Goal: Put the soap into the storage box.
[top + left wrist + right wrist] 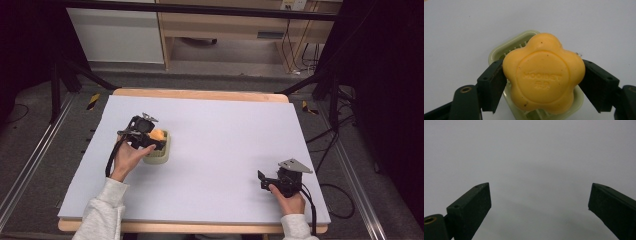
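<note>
With the left gripper (543, 75) clamped on the flower-shaped soap (543, 73) just above the soap dish (159, 150) at the bench's nine o'clock, lower it centred, while the right gripper (540, 202) idles spread empty.

A pale lilac-grey table (225, 150) with a wooden edge carries a light-green soap dish (159, 156) at its left.

High overview, two close gripper views
</note>
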`<state>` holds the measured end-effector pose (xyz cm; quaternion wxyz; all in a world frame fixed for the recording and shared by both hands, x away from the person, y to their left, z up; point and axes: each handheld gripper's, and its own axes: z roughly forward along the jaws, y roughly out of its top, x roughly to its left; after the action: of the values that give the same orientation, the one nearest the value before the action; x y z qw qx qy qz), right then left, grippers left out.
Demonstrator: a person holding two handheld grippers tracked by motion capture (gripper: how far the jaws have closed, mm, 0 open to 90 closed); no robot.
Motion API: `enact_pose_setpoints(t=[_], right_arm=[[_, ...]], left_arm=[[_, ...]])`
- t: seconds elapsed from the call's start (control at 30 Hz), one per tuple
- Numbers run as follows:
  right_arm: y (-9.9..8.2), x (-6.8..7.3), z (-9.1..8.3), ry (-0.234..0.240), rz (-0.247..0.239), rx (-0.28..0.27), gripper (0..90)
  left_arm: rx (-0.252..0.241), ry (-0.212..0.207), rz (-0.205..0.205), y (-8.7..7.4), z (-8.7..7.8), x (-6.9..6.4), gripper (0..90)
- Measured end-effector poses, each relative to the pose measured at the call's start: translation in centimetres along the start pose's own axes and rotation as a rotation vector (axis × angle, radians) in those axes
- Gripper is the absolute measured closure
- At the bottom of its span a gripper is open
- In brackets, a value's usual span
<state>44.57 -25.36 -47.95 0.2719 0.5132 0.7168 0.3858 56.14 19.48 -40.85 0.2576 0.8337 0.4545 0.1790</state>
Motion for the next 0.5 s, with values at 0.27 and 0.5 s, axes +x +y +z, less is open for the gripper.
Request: enact_pose_setpoints(t=[0.27,0.5], right_arm=[[0.0,0.1,0.09,0.003,0.004,0.004,5.0],[0.0,0.11,0.13,0.002,0.002,0.006,5.0]], left_arm=[[0.015,0.007,-0.006,-0.15,0.62,0.28,24.8],[0.025,0.006,-0.007,-0.27,0.84,0.41,24.8]])
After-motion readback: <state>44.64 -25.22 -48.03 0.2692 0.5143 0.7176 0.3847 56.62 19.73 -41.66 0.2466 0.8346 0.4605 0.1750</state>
